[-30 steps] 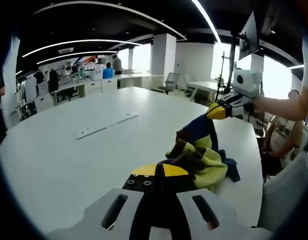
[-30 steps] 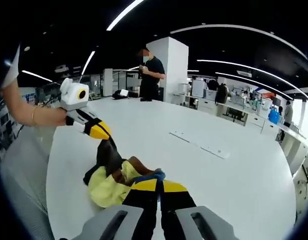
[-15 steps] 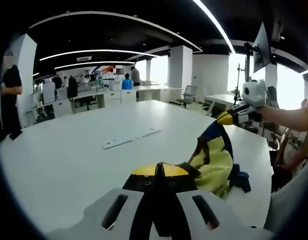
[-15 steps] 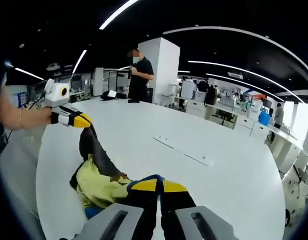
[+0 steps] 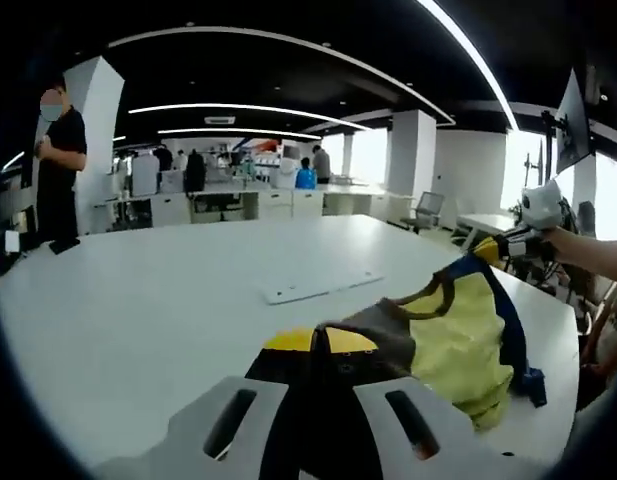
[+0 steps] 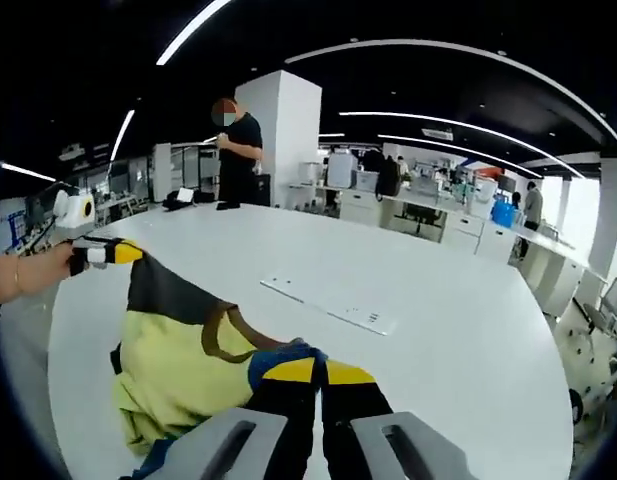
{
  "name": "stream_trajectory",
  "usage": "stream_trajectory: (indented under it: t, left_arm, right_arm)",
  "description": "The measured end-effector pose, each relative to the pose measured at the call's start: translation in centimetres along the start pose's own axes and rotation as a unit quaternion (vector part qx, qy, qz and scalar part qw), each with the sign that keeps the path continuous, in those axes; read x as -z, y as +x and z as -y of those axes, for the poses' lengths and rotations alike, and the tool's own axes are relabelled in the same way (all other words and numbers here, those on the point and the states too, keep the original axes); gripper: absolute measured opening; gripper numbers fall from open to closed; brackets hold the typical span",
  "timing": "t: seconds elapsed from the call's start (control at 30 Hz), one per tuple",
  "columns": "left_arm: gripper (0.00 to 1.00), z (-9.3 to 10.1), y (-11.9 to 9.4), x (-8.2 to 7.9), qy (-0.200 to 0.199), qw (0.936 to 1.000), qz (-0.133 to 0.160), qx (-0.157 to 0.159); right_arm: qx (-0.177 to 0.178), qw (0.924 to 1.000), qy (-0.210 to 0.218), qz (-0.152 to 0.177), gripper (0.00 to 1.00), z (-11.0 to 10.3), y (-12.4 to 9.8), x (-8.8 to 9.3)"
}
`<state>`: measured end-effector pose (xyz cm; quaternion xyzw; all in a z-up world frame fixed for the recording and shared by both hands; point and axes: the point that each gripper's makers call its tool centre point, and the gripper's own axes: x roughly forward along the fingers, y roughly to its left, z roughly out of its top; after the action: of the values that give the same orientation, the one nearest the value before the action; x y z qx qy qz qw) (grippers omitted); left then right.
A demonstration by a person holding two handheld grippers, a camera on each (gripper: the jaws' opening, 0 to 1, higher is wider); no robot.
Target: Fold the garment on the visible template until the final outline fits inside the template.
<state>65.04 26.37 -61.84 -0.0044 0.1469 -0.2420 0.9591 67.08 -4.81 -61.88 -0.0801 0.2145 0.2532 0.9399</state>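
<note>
From the left gripper view, the left gripper [image 5: 320, 340] has its yellow-tipped jaws closed together on a dark brown edge of the garment [image 5: 458, 345], right in front of the camera. From there the cloth runs toward 2 o'clock, hanging in the air as a yellow-green panel with brown and blue borders, up to the right gripper [image 5: 491, 248], which pinches another corner, with a hand behind it. Lower folds of the cloth seem to touch the counter [image 5: 138, 310] near its edge, but I cannot tell for sure.

In the right gripper view, the right gripper [image 6: 309, 372] is also closed, biting on a blue part of the garment [image 6: 178, 355]. The cloth spreads toward 10 o'clock, where the left gripper [image 6: 123, 251] holds the dark corner.

The garment looks like a thin knitted or jersey fabric, soft and light. It sags freely between the two holds and wrinkles much, so I judge it will not keep any shape by itself and must be laid flat before folding. Good places to hold are the corners or the thicker bound edges, as now.

Further on the white, smooth counter lies a flat white strip [image 5: 323, 285] at 12 o'clock, also seen as a strip [image 6: 333, 306] in the right gripper view. I cannot make out a template outline. Far behind, a person in black [image 6: 238, 150] stands by a white pillar
</note>
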Motion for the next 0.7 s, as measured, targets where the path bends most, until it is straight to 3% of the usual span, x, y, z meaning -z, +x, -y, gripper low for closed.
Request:
stream_trajectory:
  t: [0.2,0.37,0.5,0.7]
  left_arm:
    - [0.00,-1.5,2.1,1.7,-0.007,0.9997,-0.003,-0.024]
    - [0.00,-2.5,3.7,2.4,-0.005,0.9990,-0.004,-0.043]
    - [0.00,-3.1,5.5,2.6,-0.006,0.9984,-0.002,-0.057]
    - [0.00,-3.8,8.4,3.8,-0.013,0.9975,-0.029,-0.063]
  right_arm:
    - [0.028,0.9993,0.013,-0.022,0.00,2.0,3.2,1.1]
    - [0.043,0.9984,0.008,-0.036,0.00,3.0,5.0,1.7]
    - [0.060,0.9963,0.029,-0.053,0.00,4.2,6.6,2.8]
    - [0.071,0.9935,0.048,-0.074,0.00,5.2,8.7,4.6]
